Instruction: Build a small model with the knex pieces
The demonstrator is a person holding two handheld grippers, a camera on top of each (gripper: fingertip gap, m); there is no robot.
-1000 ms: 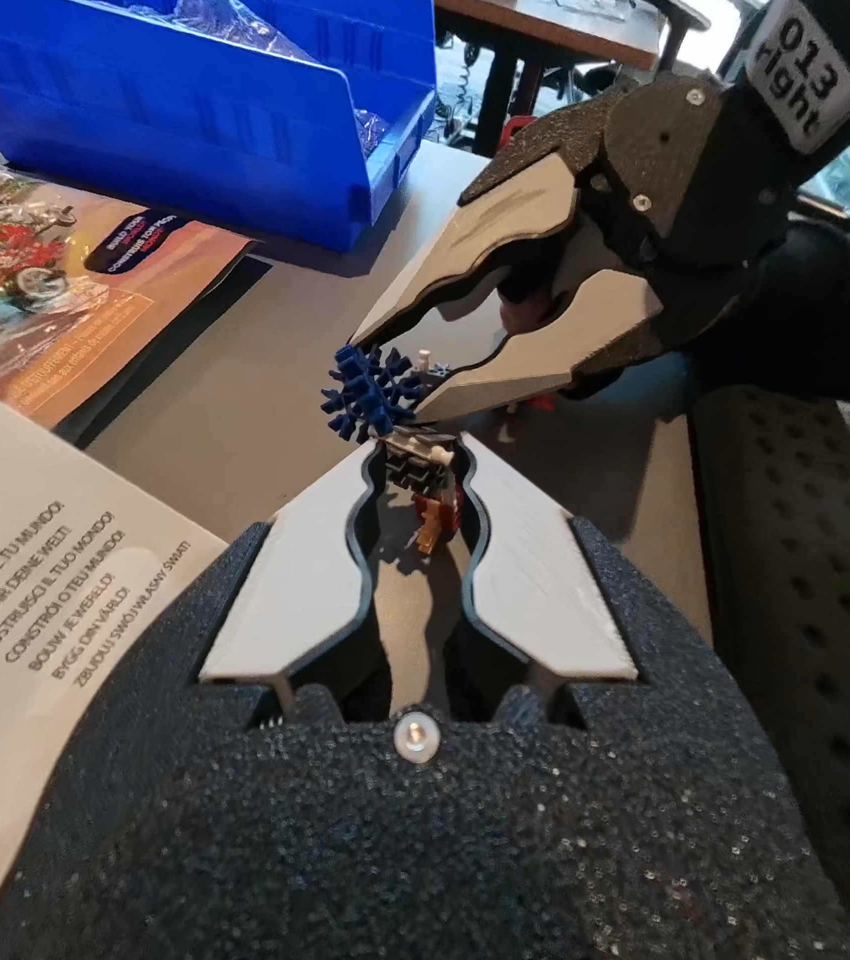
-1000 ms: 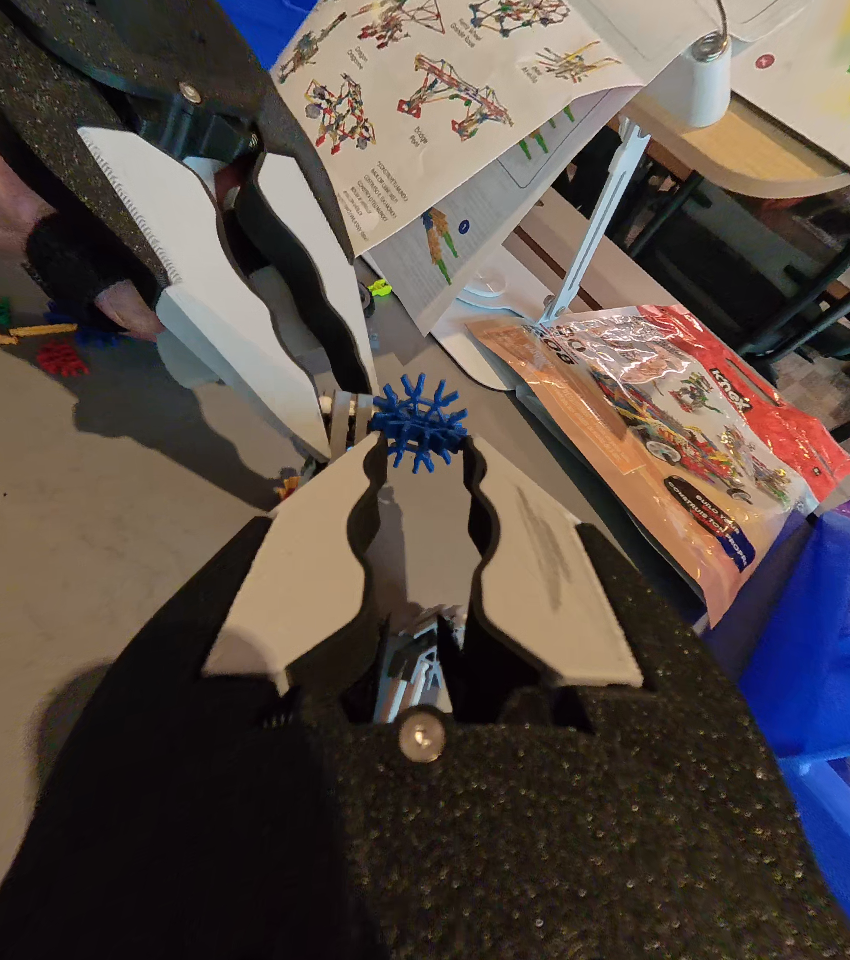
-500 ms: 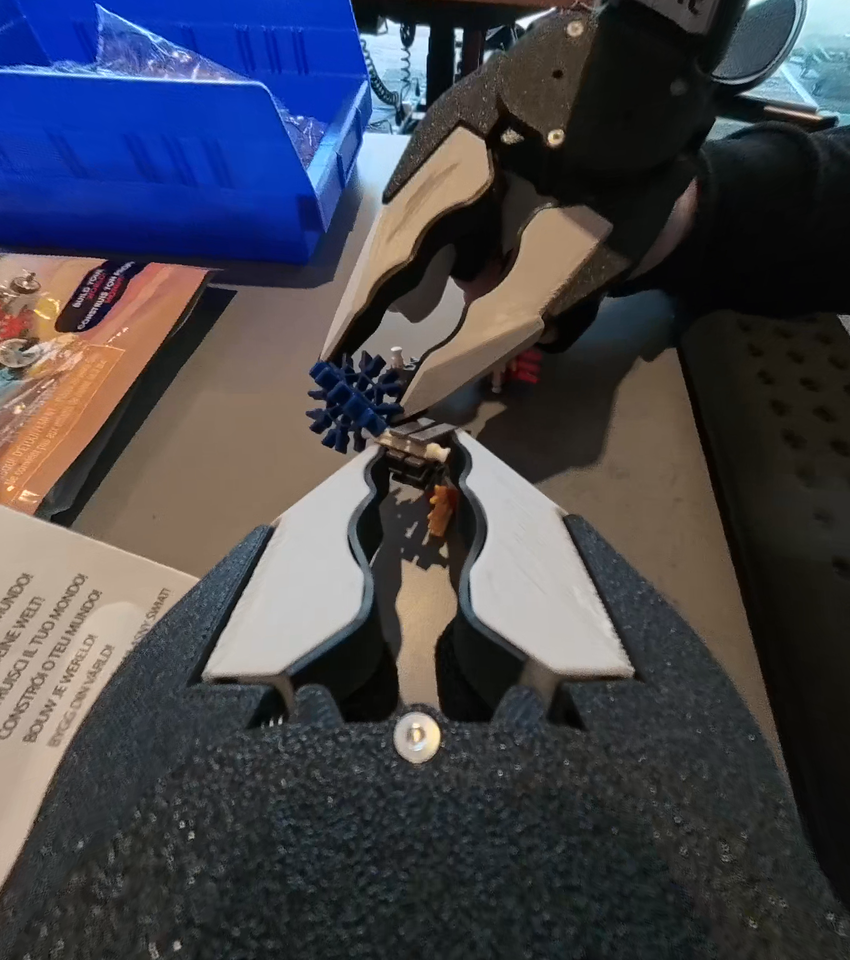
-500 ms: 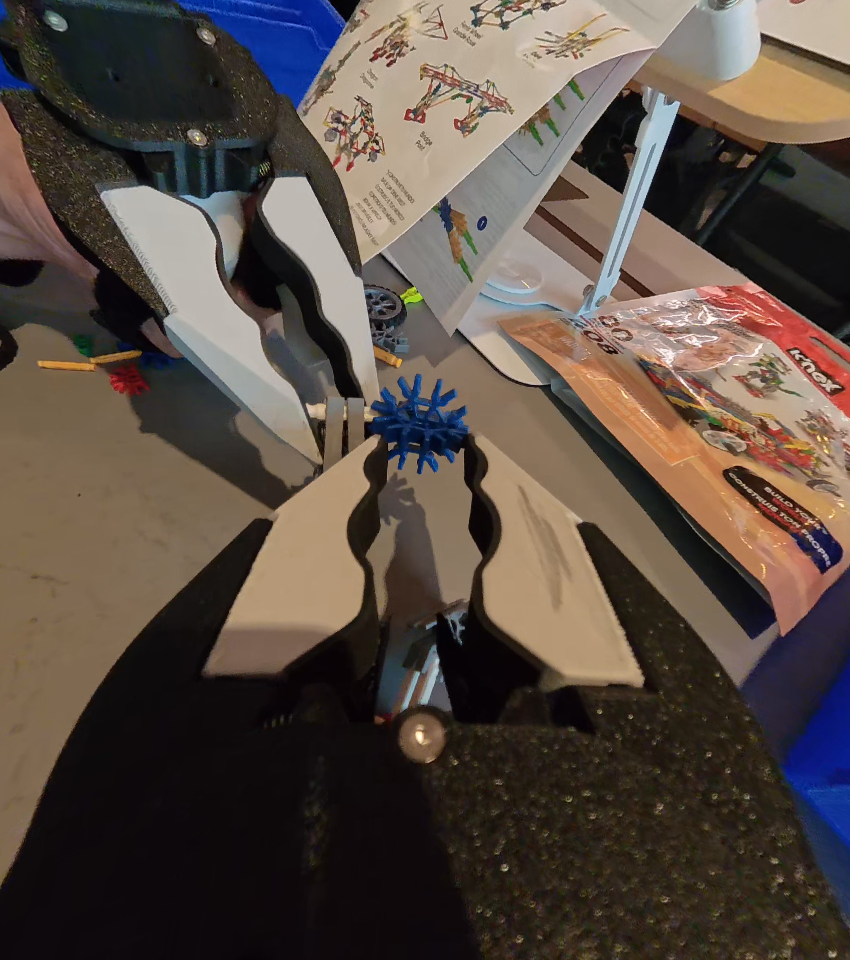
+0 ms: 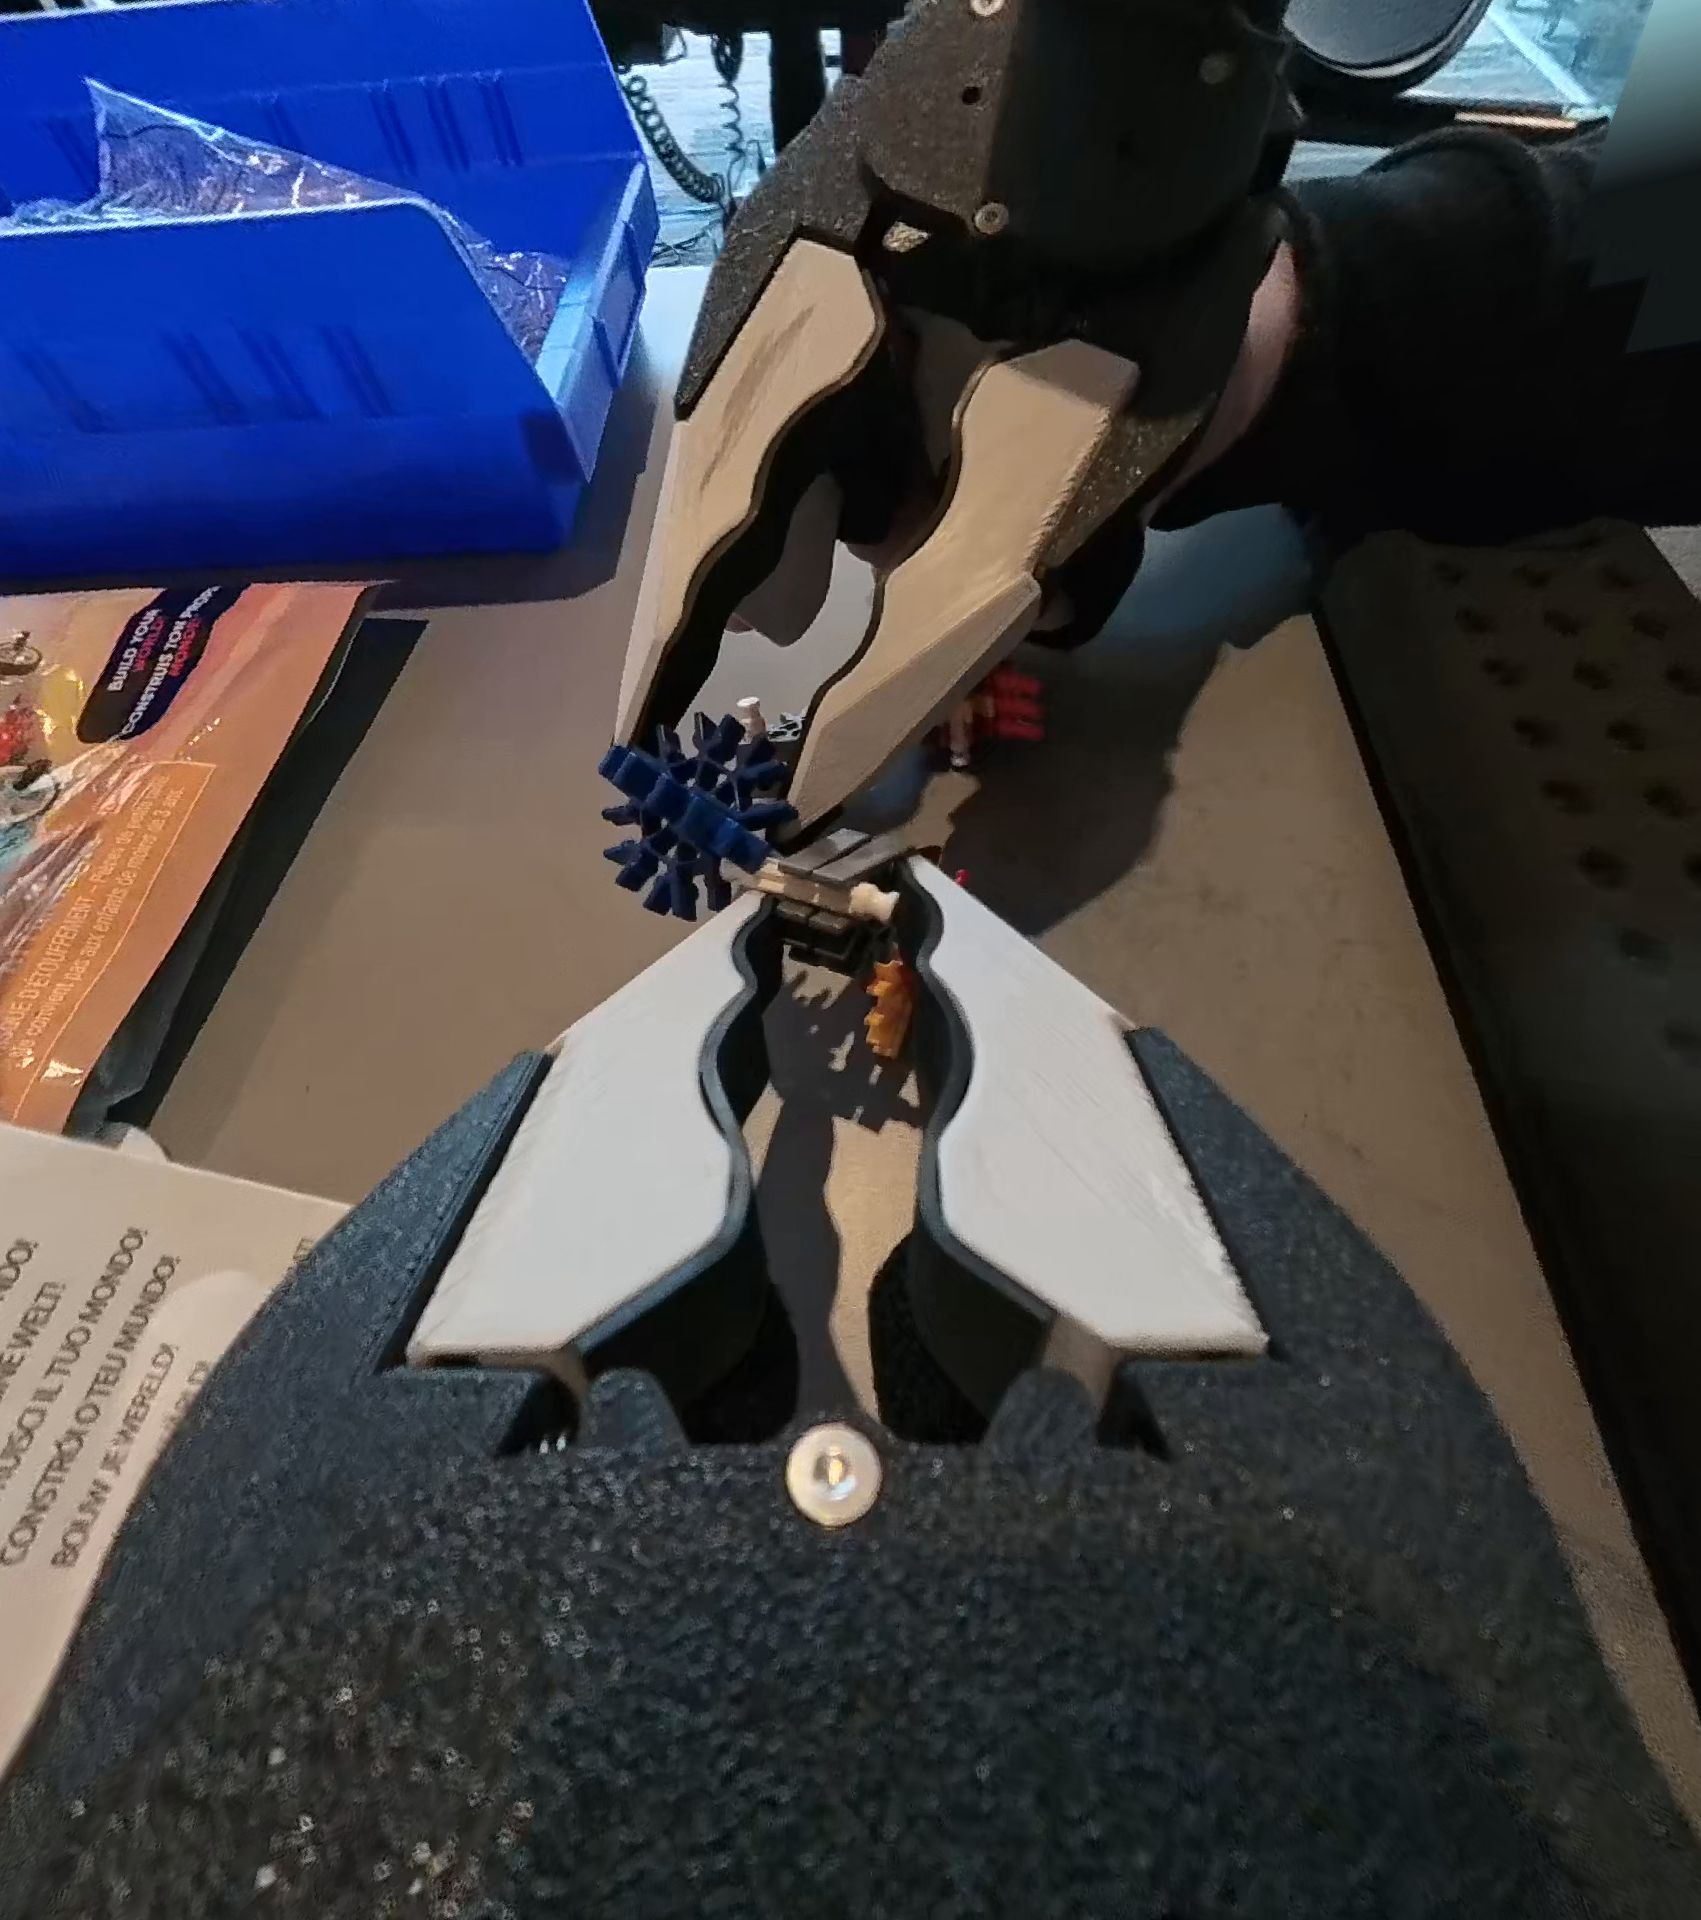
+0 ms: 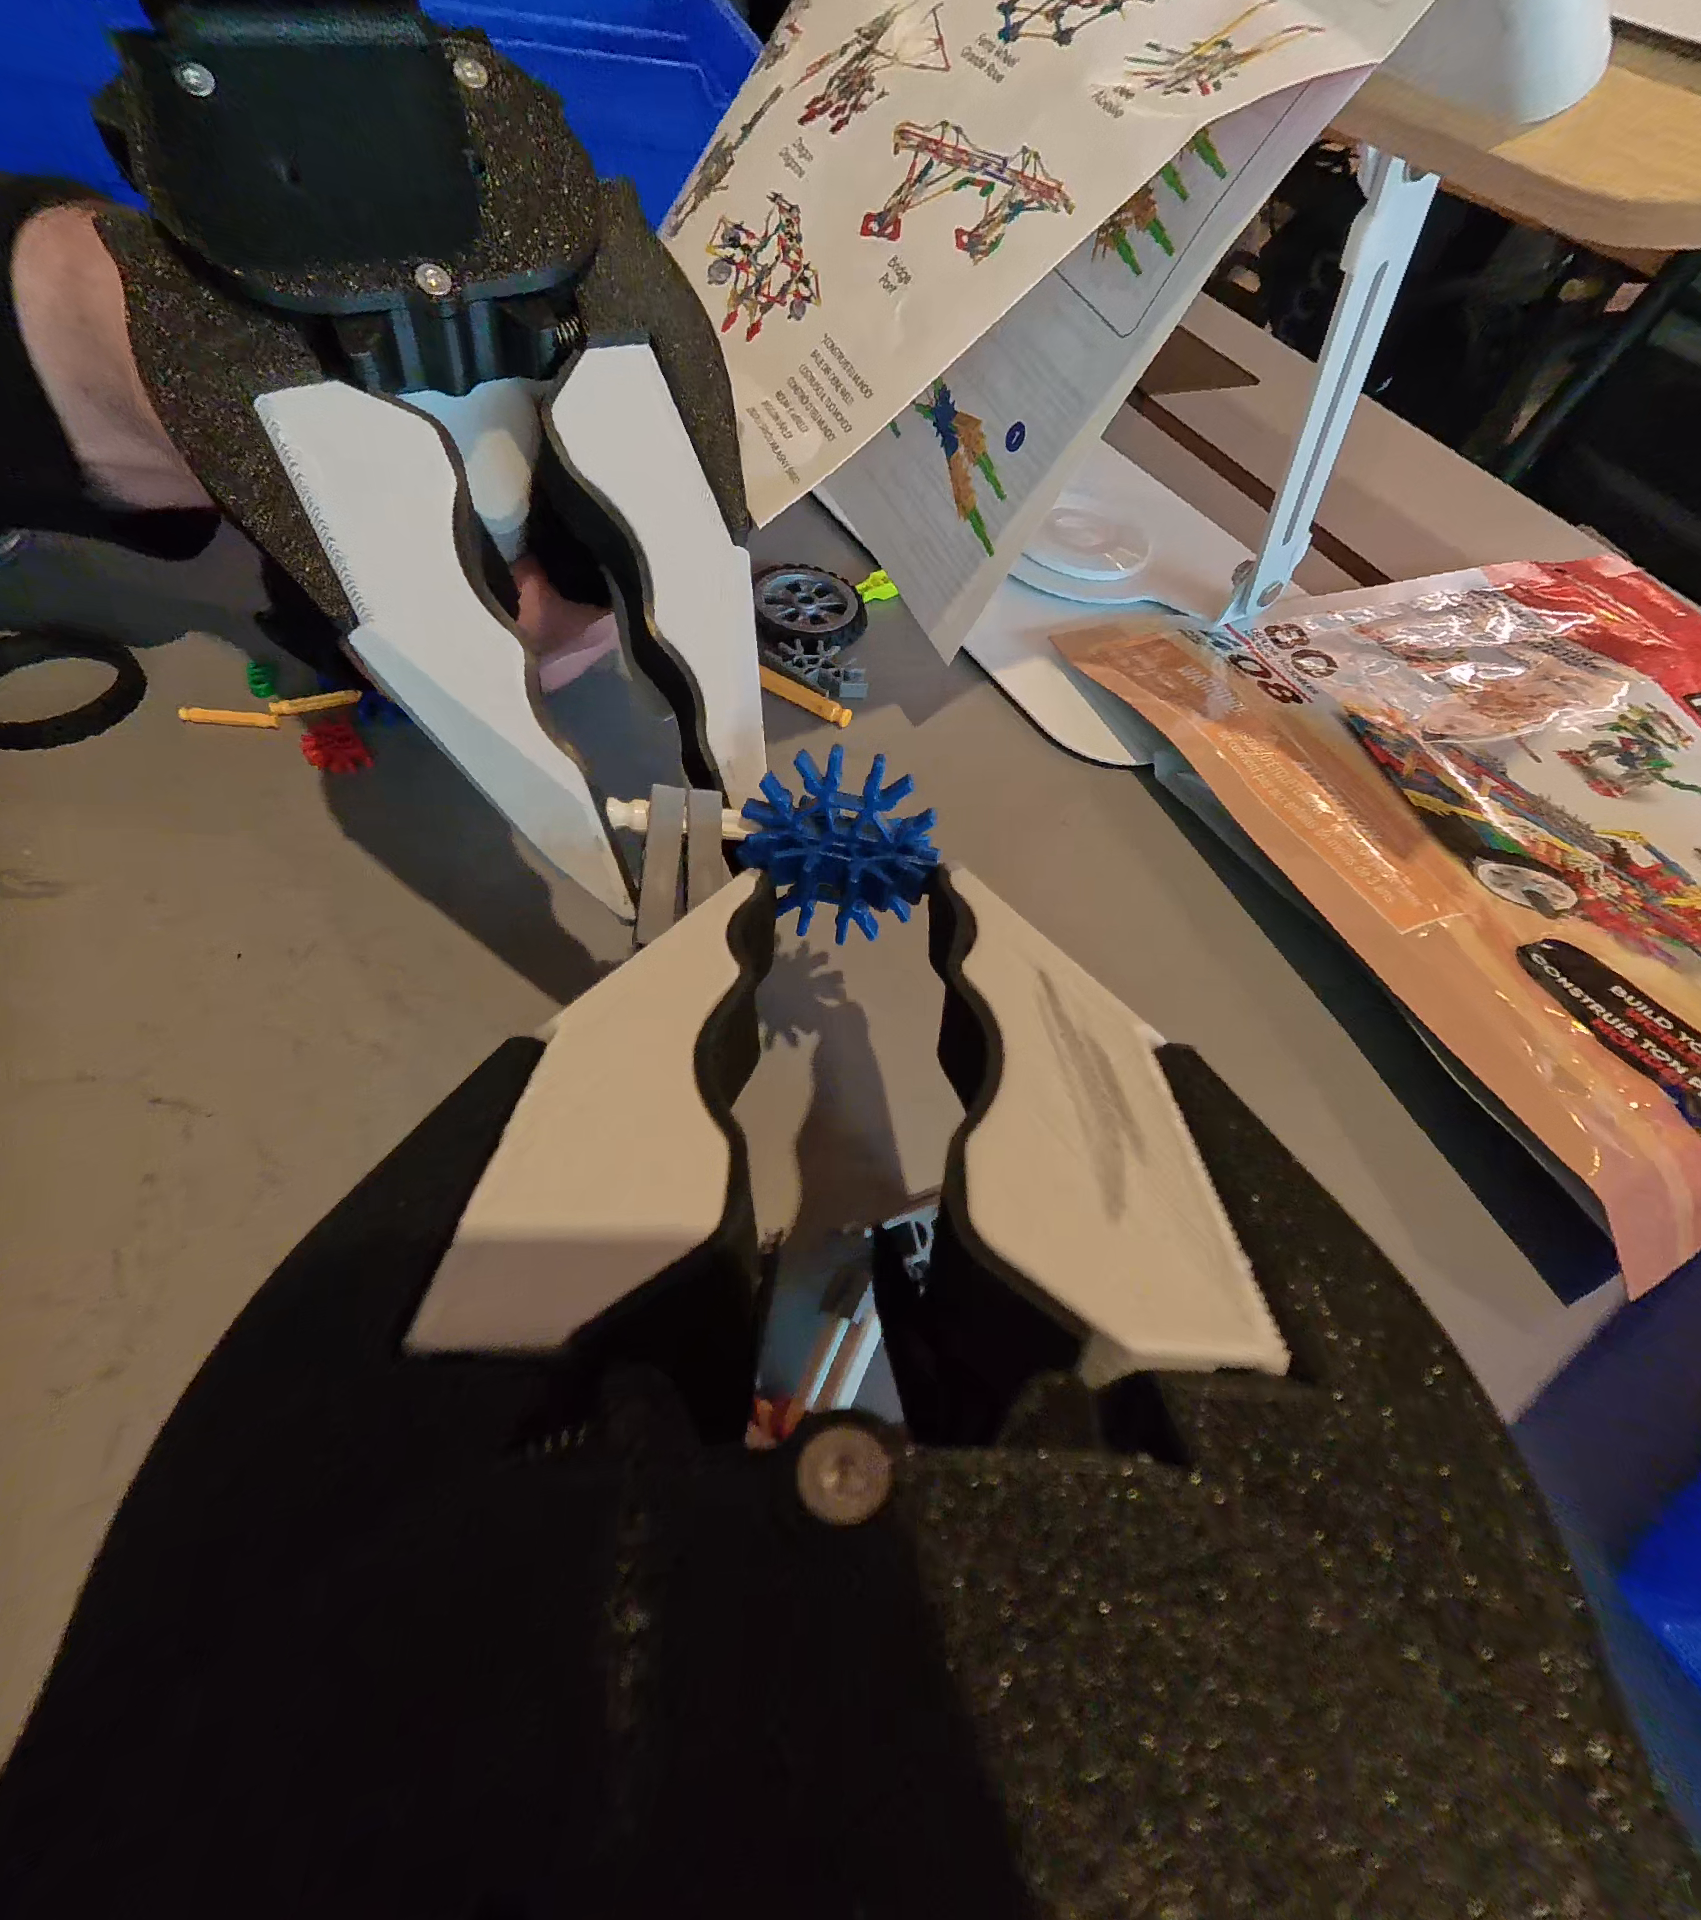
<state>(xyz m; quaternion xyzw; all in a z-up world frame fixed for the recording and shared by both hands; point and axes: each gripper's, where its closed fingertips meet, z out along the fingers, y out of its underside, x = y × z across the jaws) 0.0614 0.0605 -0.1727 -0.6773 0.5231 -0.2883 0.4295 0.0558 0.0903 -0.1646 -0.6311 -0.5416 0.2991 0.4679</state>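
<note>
My left gripper [image 5: 830, 899] is shut on a small grey connector [image 5: 825, 868] with a short white rod [image 5: 872, 902] through it, held above the grey table [image 5: 430, 935]. A blue snowflake connector [image 5: 692, 821] sits on the rod's left end. My right gripper [image 6: 846, 883] is shut on that blue connector [image 6: 838, 840], its fingertips on either side. In the right wrist view the left gripper [image 6: 680, 831] comes down from the upper left with the grey connector [image 6: 669, 847]. In the left wrist view the right gripper [image 5: 721, 774] comes down from above.
A blue bin [image 5: 254, 364] stands at the back left, with a toy bag [image 6: 1448, 883] and an instruction sheet [image 6: 981, 208] by it. A black perforated mat [image 5: 1604, 935] lies on the right. A grey wheel [image 6: 810, 608], yellow rods [image 6: 233, 715], a red connector [image 6: 337, 746] and a black tyre [image 6: 56, 691] lie loose.
Both grippers have kept their hold on the joined pieces. The right gripper has swung from lying sideways to pointing more steeply down, and both views have shifted with it.
</note>
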